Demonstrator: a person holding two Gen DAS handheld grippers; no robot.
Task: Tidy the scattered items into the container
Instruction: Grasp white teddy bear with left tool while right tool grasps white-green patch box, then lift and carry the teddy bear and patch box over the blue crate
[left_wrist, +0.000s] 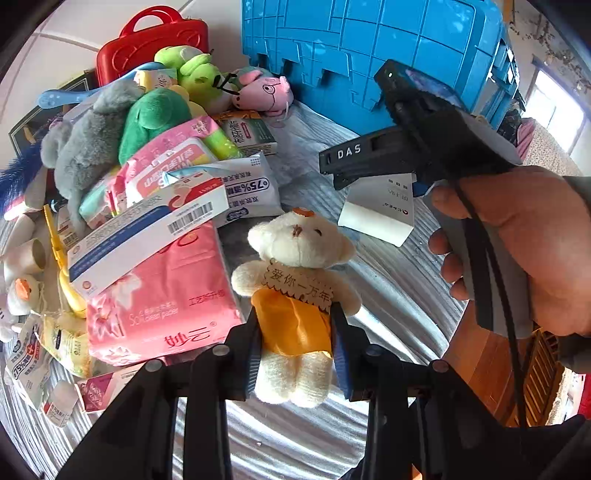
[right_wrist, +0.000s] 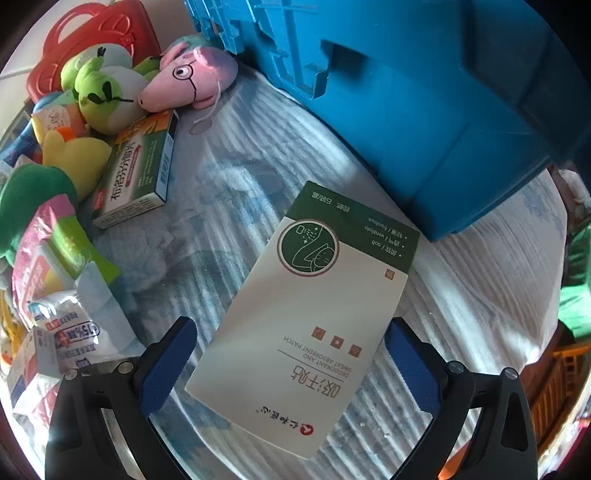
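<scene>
My left gripper (left_wrist: 295, 350) is shut on a cream teddy bear (left_wrist: 295, 295) in an orange dress, its pads pressing the bear's waist. My right gripper (right_wrist: 291, 369) stands open around a white and green sweat patch box (right_wrist: 314, 314) that lies on the cloth; its right pad (right_wrist: 413, 369) is near the box edge, the left pad apart from it. In the left wrist view the right gripper (left_wrist: 343, 173) sits over that box (left_wrist: 380, 210). The blue crate (left_wrist: 369, 51) stands at the back, also seen in the right wrist view (right_wrist: 424, 92).
A pile fills the left: pink tissue pack (left_wrist: 166, 295), blue and white box (left_wrist: 147, 229), wipes pack (left_wrist: 251, 188), grey plush (left_wrist: 88, 140), green plush (left_wrist: 151, 114), pink mouse plush (right_wrist: 192, 74), medicine box (right_wrist: 140, 166), red case (left_wrist: 147, 40). The table edge drops off at the right.
</scene>
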